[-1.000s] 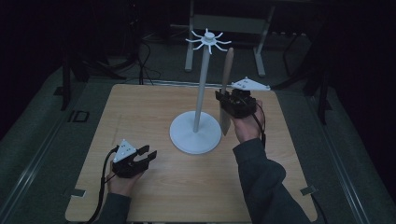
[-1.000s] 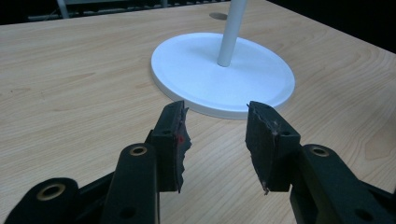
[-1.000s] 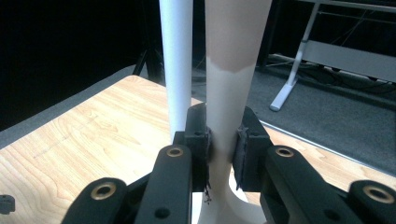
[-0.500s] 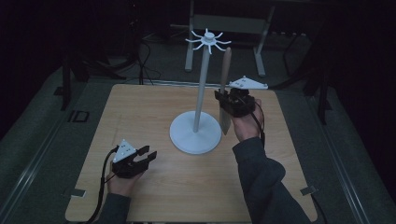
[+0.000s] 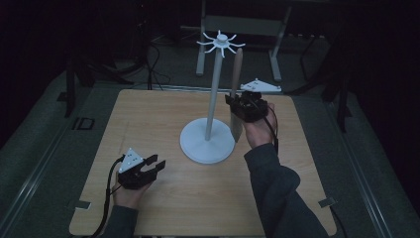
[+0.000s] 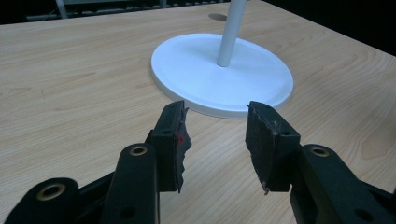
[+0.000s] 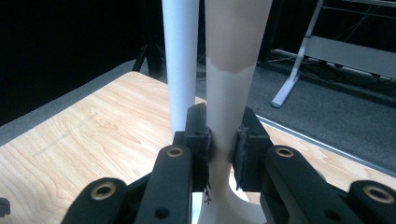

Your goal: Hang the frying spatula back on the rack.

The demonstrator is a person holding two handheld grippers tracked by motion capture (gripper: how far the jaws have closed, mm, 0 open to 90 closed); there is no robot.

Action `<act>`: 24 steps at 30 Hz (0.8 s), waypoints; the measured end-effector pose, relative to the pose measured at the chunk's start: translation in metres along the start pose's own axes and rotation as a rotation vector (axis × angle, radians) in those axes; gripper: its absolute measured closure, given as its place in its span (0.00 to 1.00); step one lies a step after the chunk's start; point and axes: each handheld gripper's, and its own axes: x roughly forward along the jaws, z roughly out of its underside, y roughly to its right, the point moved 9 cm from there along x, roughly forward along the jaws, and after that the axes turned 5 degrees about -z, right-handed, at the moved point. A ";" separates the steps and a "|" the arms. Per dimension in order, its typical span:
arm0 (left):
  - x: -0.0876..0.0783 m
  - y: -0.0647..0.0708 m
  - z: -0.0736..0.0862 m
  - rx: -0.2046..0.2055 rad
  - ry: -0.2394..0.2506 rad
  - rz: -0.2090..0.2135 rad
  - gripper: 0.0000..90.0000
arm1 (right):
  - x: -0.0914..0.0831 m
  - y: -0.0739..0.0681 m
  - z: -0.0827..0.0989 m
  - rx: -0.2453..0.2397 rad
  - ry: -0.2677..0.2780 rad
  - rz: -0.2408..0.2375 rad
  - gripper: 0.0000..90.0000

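The right tongs point(image 5: 241, 106) are clamped on the narrow neck of a spatula point(image 5: 236, 94) with a wooden handle, held upright just beside the pole of the white stand point(image 5: 208, 144), its handle end near the hooks at the stand's top; in the right gripper view the pads point(image 7: 200, 140) press both sides of the spatula point(image 7: 229, 93). The left tongs point(image 5: 148, 166) rest low over the bench point(image 5: 148, 119), jaws apart and holding nothing, pointed toward the stand's round base point(image 6: 224, 74) and well apart from it
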 end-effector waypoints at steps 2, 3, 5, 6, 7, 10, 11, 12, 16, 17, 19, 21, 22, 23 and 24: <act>0.000 0.000 0.000 0.000 0.000 0.000 0.65 | 0.002 -0.001 0.000 0.006 0.000 -0.002 0.87; 0.000 0.000 0.000 0.002 0.000 -0.001 0.65 | 0.003 -0.001 0.001 0.006 -0.002 -0.002 0.87; 0.000 0.000 0.000 0.003 -0.001 -0.002 0.65 | 0.004 -0.002 0.001 0.010 0.000 -0.004 0.87; 0.000 0.000 0.000 0.003 0.000 -0.003 0.65 | 0.005 -0.002 0.000 0.012 0.001 -0.006 0.87; -0.001 0.000 0.000 0.003 -0.001 -0.003 0.65 | 0.006 -0.002 0.000 0.013 0.000 -0.004 0.87; -0.001 0.000 0.000 0.002 0.000 -0.002 0.65 | 0.007 -0.003 0.000 0.015 0.000 -0.005 0.87; -0.001 0.000 0.001 0.003 -0.001 -0.003 0.65 | 0.008 -0.003 -0.001 0.017 -0.002 -0.005 0.87; 0.000 0.000 0.001 0.004 0.000 -0.004 0.65 | 0.008 -0.003 -0.001 0.016 -0.002 -0.005 0.87; 0.000 0.000 0.001 0.004 -0.003 -0.002 0.65 | 0.010 -0.004 -0.002 0.019 -0.003 -0.005 0.87; 0.000 0.000 0.001 0.005 -0.004 -0.002 0.65 | 0.011 -0.003 -0.002 0.018 -0.004 -0.005 0.87; 0.000 0.000 0.001 0.006 -0.006 -0.002 0.65 | 0.012 -0.004 -0.002 0.022 -0.005 -0.006 0.87; 0.001 0.000 0.002 0.006 -0.007 -0.003 0.65 | 0.012 -0.004 -0.002 0.024 -0.005 -0.006 0.87; 0.001 0.000 0.002 0.004 -0.008 -0.003 0.65 | 0.013 -0.004 -0.002 0.024 -0.006 -0.007 0.87; 0.001 -0.001 0.002 0.005 -0.010 -0.004 0.65 | 0.013 -0.004 -0.002 0.025 -0.007 -0.006 0.87; 0.002 -0.001 0.003 0.004 -0.010 -0.004 0.65 | 0.014 -0.004 -0.002 0.025 -0.007 -0.006 0.87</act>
